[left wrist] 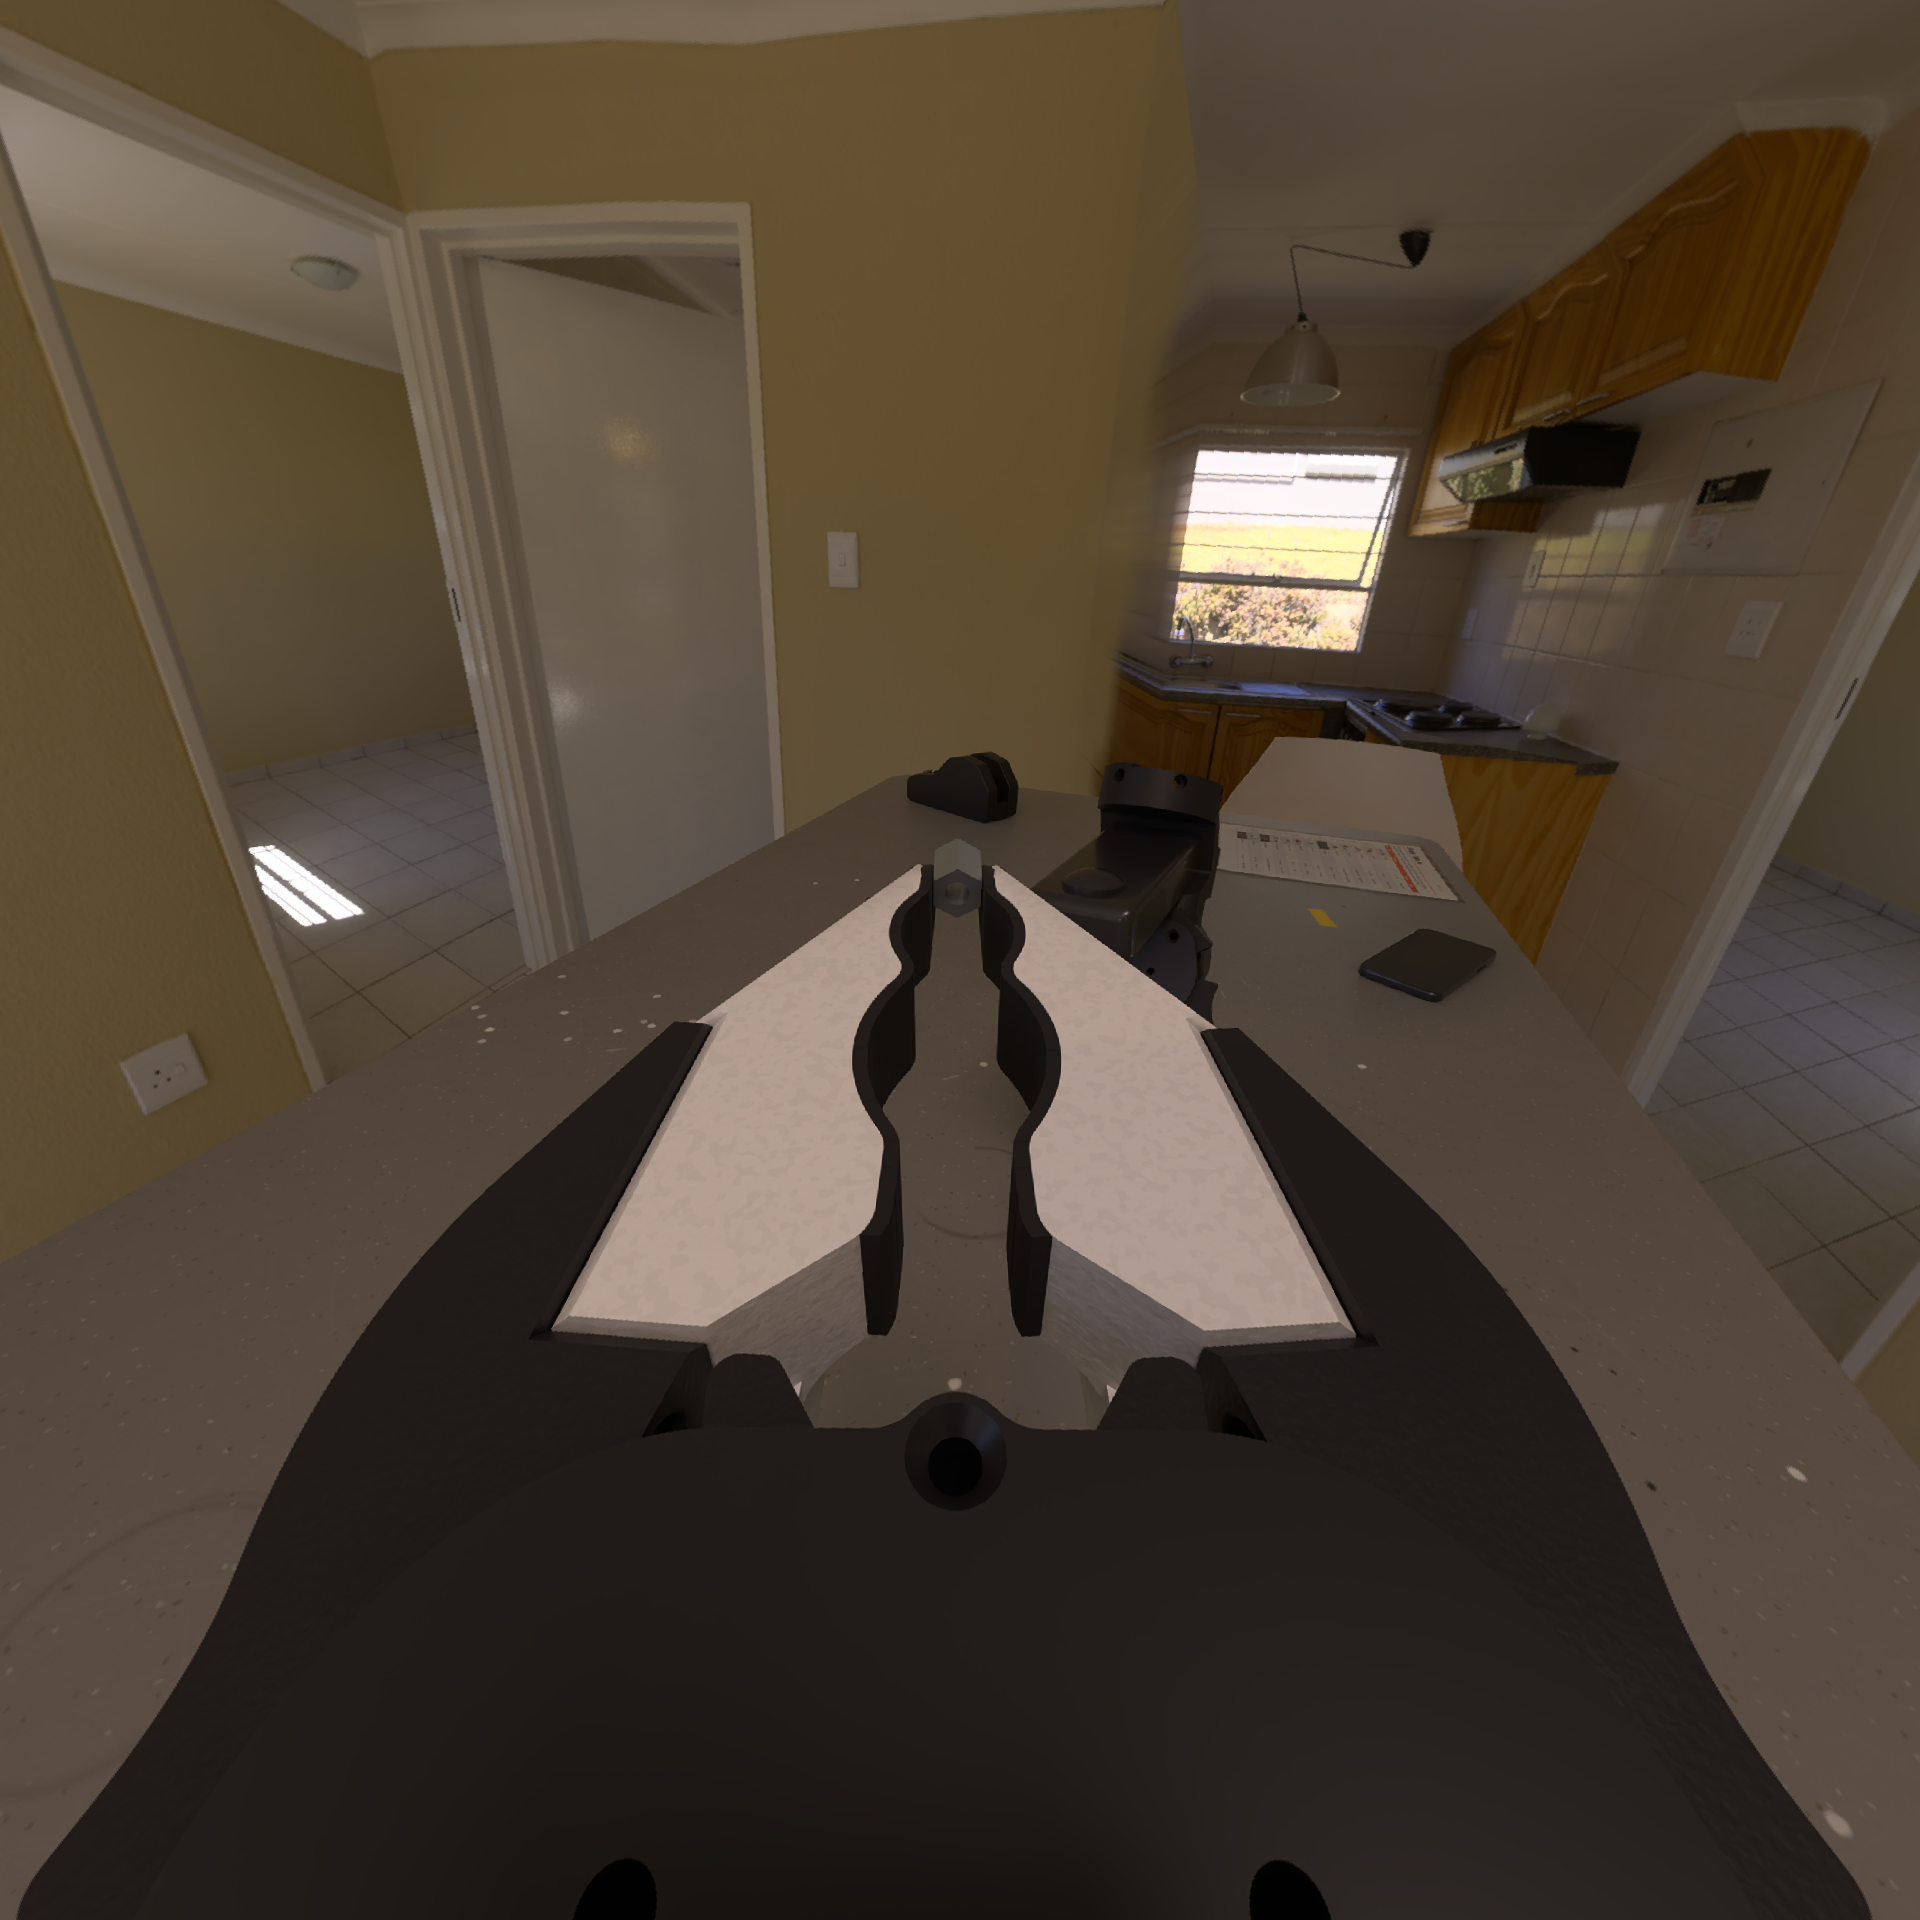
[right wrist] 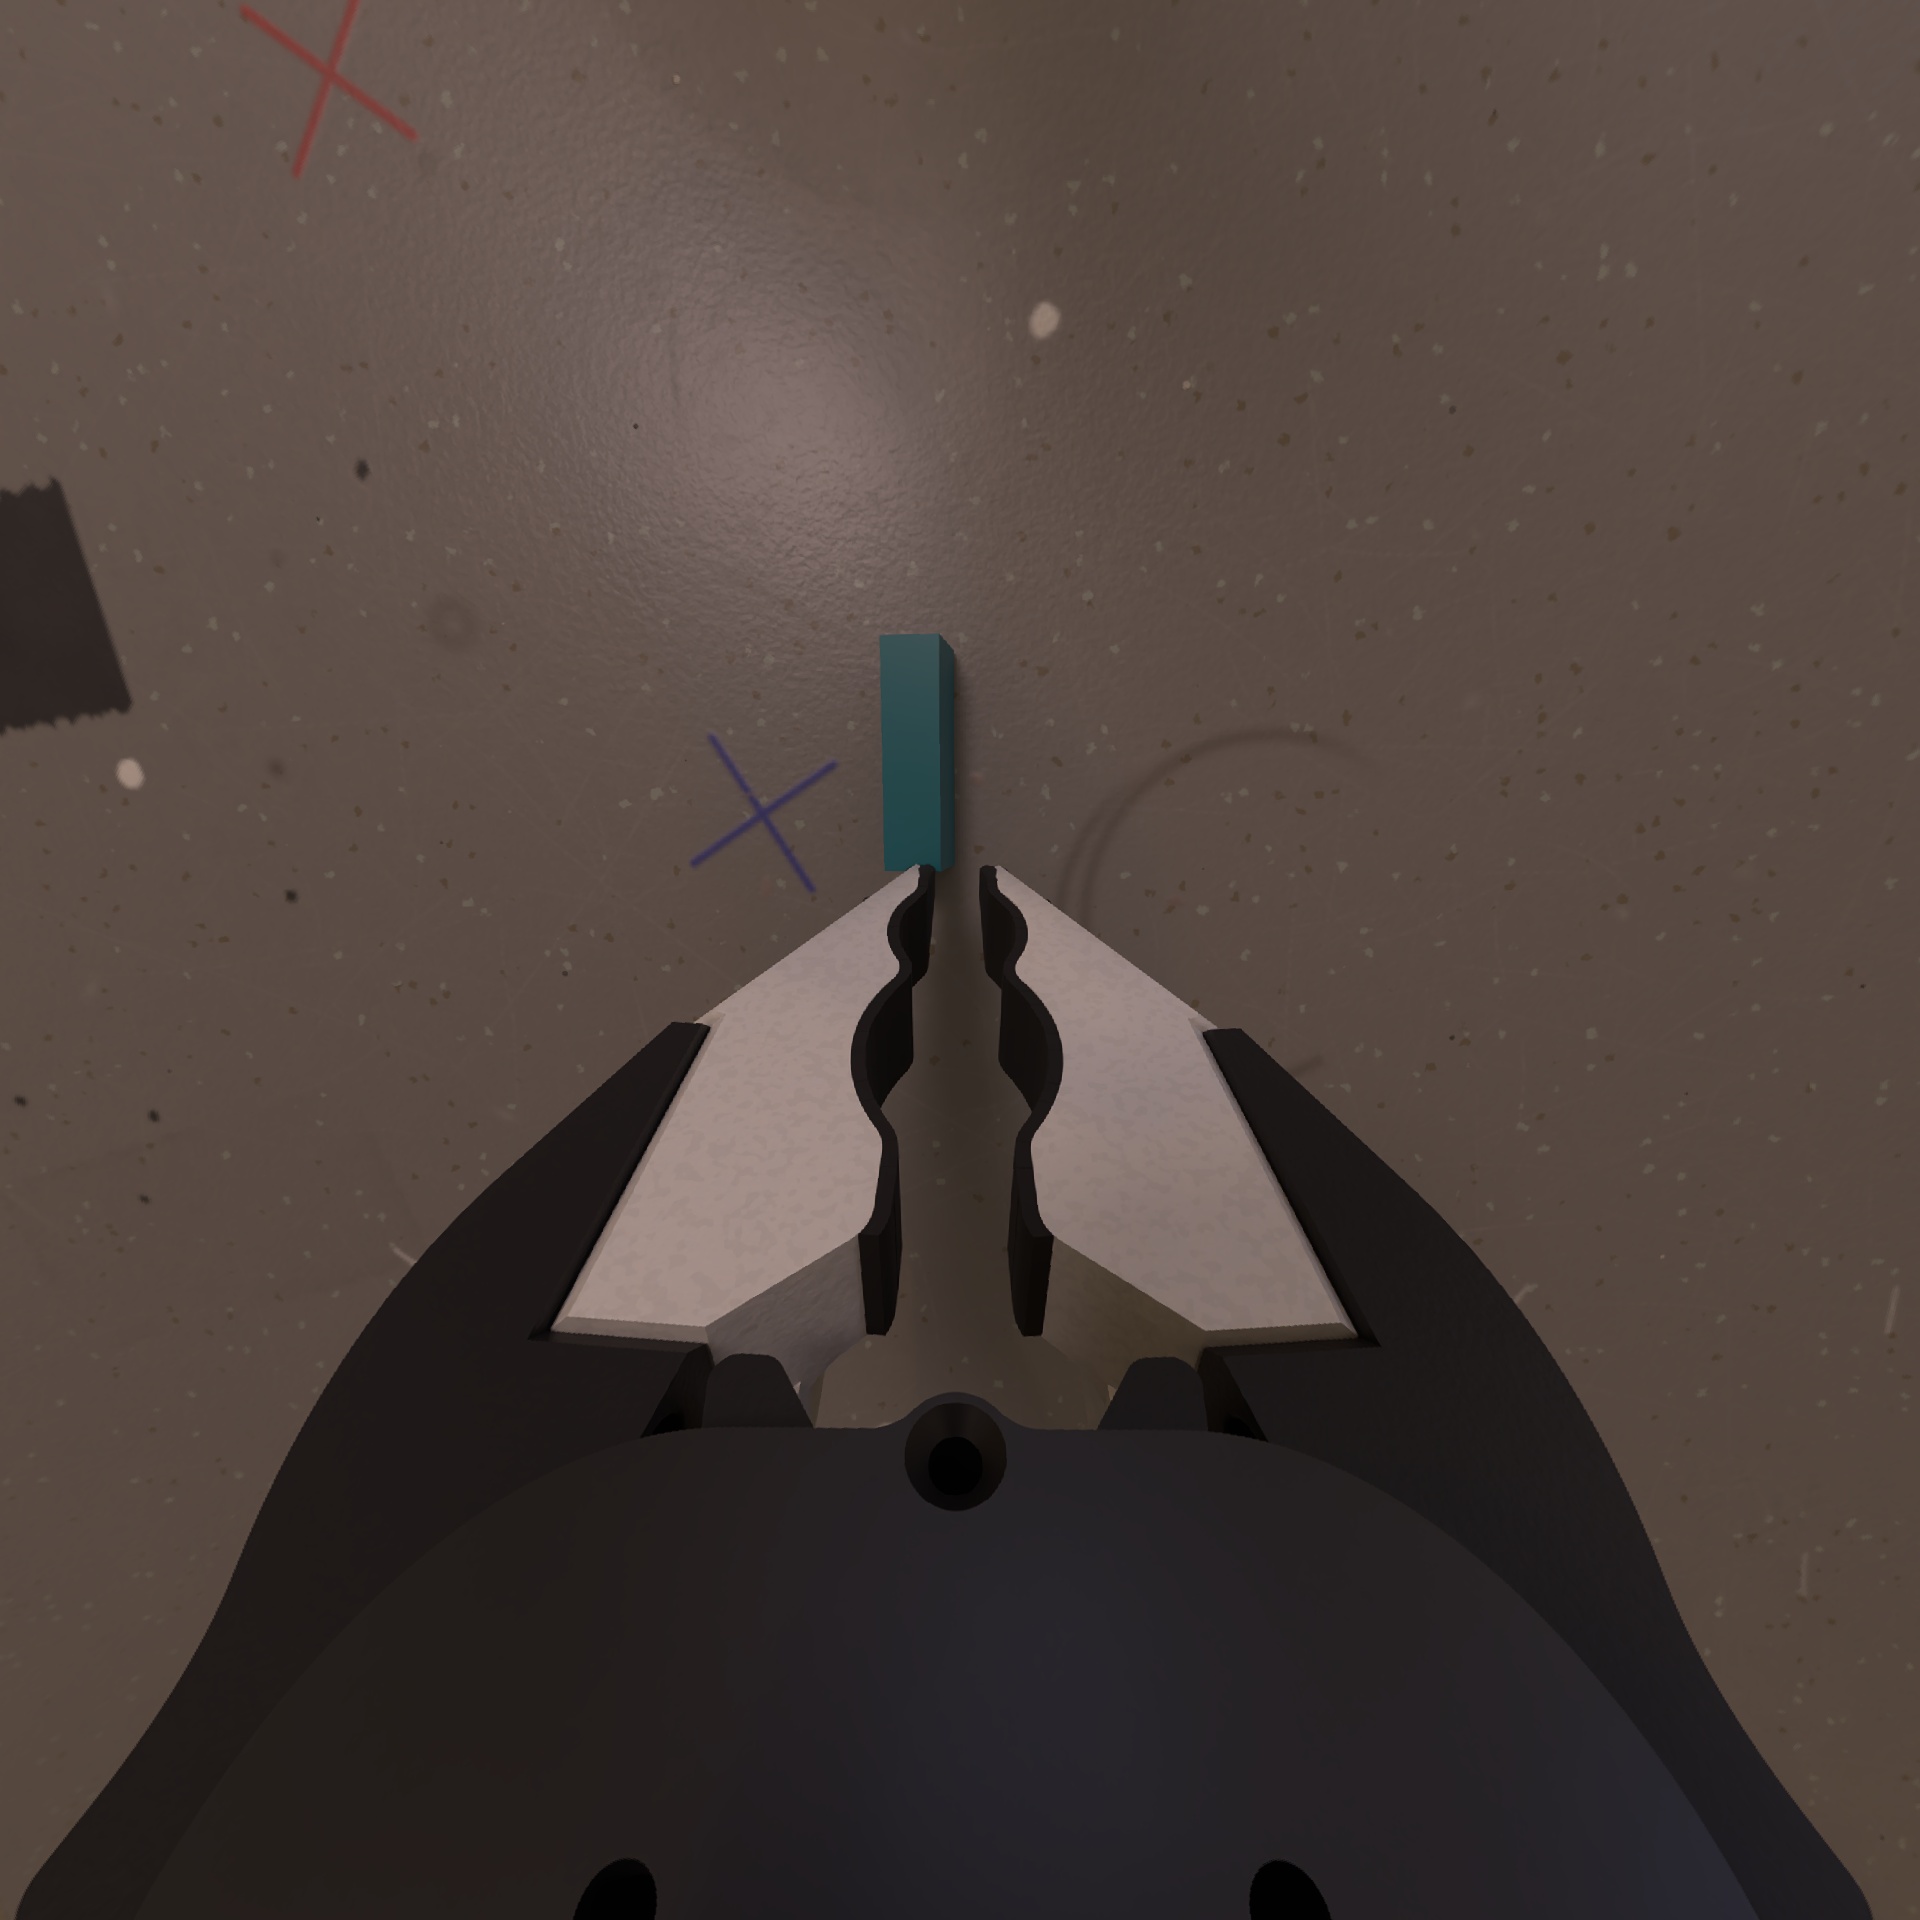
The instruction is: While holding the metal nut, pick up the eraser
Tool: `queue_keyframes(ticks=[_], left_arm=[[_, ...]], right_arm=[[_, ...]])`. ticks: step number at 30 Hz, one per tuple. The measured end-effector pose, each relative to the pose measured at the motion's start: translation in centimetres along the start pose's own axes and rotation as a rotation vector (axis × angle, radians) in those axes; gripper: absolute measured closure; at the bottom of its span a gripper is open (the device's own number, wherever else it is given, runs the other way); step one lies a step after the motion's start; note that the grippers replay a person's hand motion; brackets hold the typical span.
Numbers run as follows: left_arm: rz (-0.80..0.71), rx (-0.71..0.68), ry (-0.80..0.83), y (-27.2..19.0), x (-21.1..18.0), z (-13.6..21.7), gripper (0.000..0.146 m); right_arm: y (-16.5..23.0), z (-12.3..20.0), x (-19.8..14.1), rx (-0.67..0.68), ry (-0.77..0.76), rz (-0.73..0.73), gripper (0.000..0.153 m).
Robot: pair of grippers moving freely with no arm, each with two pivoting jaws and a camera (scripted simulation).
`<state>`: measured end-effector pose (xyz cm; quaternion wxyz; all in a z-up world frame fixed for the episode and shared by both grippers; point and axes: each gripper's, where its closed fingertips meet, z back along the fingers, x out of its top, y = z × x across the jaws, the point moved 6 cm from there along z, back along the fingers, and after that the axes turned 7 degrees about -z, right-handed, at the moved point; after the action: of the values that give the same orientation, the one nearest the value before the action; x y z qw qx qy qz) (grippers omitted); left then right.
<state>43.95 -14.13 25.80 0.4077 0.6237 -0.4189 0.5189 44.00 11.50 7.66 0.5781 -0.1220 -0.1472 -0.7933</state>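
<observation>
My left gripper is shut on a small grey metal nut, pinched between the fingertips above the grey speckled countertop. In the right wrist view, a teal eraser lies flat on the countertop, pointing away from me. My right gripper looks straight down with a narrow gap between its jaws and nothing in them. Its left fingertip is level with the eraser's near end. The right gripper also shows in the left wrist view as a dark body just right of the nut.
A black phone, a printed sheet, a small yellow piece and a black block lie on the counter. Beside the eraser are a blue cross mark, a red cross mark and a dark tape strip.
</observation>
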Motion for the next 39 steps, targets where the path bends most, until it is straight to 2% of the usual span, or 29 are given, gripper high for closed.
queue_keyframes(ticks=[7,10,21,30,39], left_arm=[[-0.003,-0.003,0.002,0.0,0.0,0.1,0.138],[0.004,-0.013,-0.003,-0.1,0.0,0.0,0.138],[-0.037,-0.028,0.010,-0.7,0.6,0.1,0.138],[-0.026,-0.032,0.015,-0.5,0.4,0.2,0.138],[-0.045,-0.096,0.174,-1.2,-1.6,-0.9,0.138]], right_arm=[[0.9,0.7,0.3,-0.032,-0.141,0.060,0.141],[1.0,1.1,0.6,-0.063,-0.166,0.043,0.140],[1.3,-1.4,1.6,-0.095,-0.049,0.063,0.139],[1.1,-1.6,1.3,-0.051,-0.053,0.034,0.142],[1.3,-1.5,1.5,-0.014,-0.083,0.033,0.142]])
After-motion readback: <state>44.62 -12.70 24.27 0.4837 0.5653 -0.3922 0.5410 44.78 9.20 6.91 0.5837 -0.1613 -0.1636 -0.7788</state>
